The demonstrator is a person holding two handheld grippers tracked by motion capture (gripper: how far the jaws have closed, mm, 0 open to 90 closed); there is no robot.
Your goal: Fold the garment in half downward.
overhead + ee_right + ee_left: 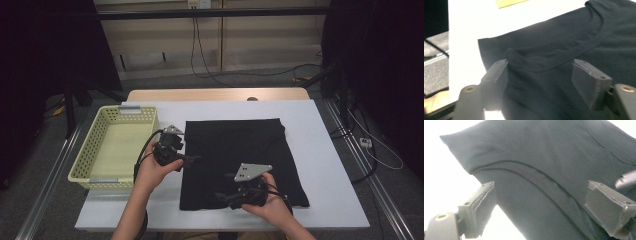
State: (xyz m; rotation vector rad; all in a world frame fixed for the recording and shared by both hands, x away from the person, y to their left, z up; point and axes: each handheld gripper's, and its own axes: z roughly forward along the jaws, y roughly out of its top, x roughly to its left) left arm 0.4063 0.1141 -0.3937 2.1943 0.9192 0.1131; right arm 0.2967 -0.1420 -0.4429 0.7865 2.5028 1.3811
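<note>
Black folded T-shirt (pixel 240 160) is laid flat on the table (pixel 330 150). Left hand-held gripper (pixel 539 202) and right hand-held gripper (pixel 540 77) are spread open over its edge, nothing pinched; only the top layer may be caught, undoing the fold.

Lab – black curtains (pixel 45 45); floor cables (pixel 260 74); aluminium rails (pixel 50 175)

Black folded garment (pixel 240 160) lies flat, roughly square, on white table (pixel 325 165), right of yellow basket (pixel 90 150).
</note>
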